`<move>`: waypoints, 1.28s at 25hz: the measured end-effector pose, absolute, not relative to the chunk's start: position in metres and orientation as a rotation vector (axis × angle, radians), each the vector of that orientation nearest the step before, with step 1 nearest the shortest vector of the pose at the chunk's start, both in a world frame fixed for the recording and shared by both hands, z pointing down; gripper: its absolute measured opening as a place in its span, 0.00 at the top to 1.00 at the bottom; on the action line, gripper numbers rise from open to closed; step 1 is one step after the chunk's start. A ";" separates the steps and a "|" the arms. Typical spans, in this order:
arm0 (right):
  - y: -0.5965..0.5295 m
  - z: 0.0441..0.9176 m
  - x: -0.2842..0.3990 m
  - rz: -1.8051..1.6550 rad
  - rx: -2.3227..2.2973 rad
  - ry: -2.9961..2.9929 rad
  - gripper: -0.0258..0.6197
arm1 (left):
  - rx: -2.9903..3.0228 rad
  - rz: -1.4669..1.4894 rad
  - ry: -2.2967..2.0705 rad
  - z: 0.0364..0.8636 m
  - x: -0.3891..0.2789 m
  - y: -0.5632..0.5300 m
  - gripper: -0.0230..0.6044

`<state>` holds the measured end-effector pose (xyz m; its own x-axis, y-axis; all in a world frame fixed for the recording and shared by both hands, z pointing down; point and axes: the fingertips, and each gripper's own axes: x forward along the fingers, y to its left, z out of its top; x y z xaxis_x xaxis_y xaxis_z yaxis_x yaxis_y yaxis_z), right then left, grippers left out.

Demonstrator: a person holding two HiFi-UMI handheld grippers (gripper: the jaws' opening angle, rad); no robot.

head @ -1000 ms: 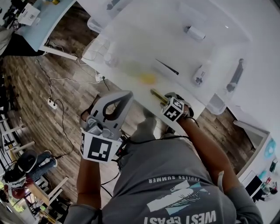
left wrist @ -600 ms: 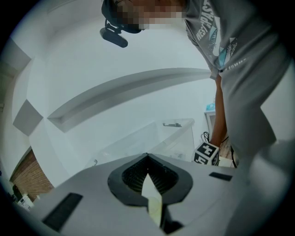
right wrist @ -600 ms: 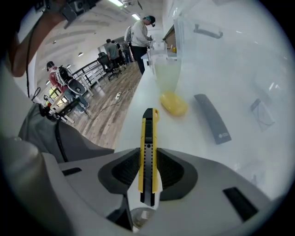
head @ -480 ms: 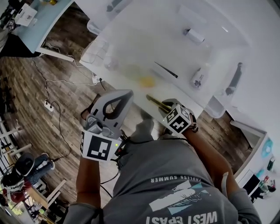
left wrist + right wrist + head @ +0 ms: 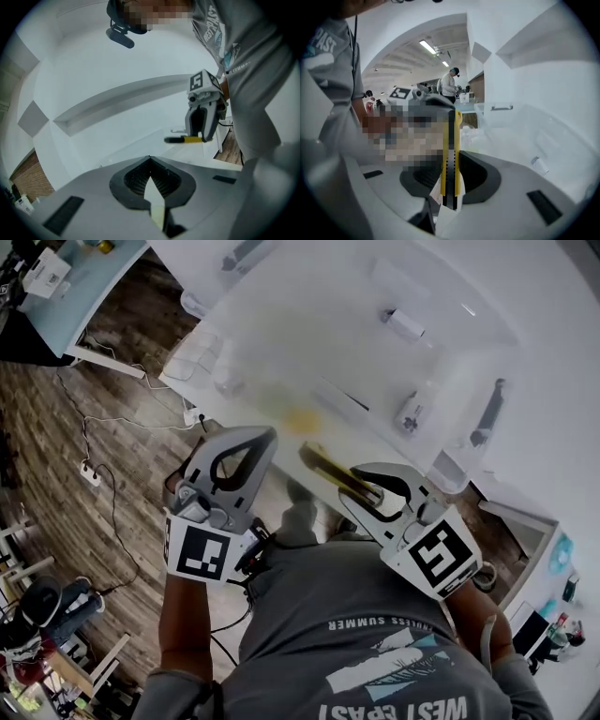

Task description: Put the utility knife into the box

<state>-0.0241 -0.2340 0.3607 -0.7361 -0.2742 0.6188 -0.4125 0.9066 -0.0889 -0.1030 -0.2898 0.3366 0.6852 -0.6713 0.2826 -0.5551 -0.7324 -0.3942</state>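
1. The right gripper (image 5: 364, 487) has just been closing its jaws. They now clamp the yellow-and-black utility knife (image 5: 330, 469) near one end, at a middling width set by the handle.
2. A second ago that gripper sat low at the near edge of the white table (image 5: 562, 362). Now it is raised well clear of the edge, with the knife sticking out past the jaws towards the table.
3. So the pick-up looks done (the grip seems square in the right gripper view). The carry to the clear plastic box (image 5: 244, 352) comes next.
4. The knife is in the air, short of the box and outside it. The box already holds a few small tools.
5. The left gripper (image 5: 261, 439) hangs beside the person's body with its jaws together and nothing in them, much where it was.
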 end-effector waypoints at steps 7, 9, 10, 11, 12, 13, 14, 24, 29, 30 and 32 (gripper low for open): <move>-0.272 0.299 0.002 0.220 0.680 -2.426 0.77 | -2.619 -0.558 1.005 0.333 -0.110 -0.292 0.95; -0.286 0.296 0.014 0.138 0.701 -2.370 0.77 | -2.618 -0.560 1.011 0.334 -0.113 -0.293 0.95; -0.294 0.295 0.019 0.090 0.711 -2.341 0.77 | -2.617 -0.557 1.016 0.334 -0.115 -0.293 0.95; -0.302 0.294 0.024 0.044 0.725 -2.312 0.77 | -2.616 -0.553 1.021 0.334 -0.117 -0.293 0.95; -0.310 0.293 0.028 0.008 0.739 -2.285 0.77 | -2.617 -0.545 1.029 0.334 -0.119 -0.294 0.95; -0.318 0.294 0.032 -0.015 0.750 -2.261 0.77 | -2.618 -0.536 1.039 0.334 -0.121 -0.295 0.95; -0.326 0.295 0.036 -0.028 0.756 -2.240 0.77 | -2.620 -0.531 1.048 0.335 -0.124 -0.295 0.95; -0.405 0.351 0.037 -0.057 0.695 -2.120 0.77 | -2.622 -0.545 1.093 0.343 -0.143 -0.300 0.95; -0.437 0.412 0.040 0.000 0.659 -2.033 0.77 | -2.630 -0.528 1.144 0.353 -0.156 -0.302 0.95; -0.443 0.425 0.041 0.016 0.651 -2.013 0.77 | -2.629 -0.551 1.136 0.355 -0.158 -0.302 0.95; -0.454 0.453 0.044 0.048 0.630 -1.972 0.77 | -2.629 -0.576 1.132 0.359 -0.163 -0.303 0.95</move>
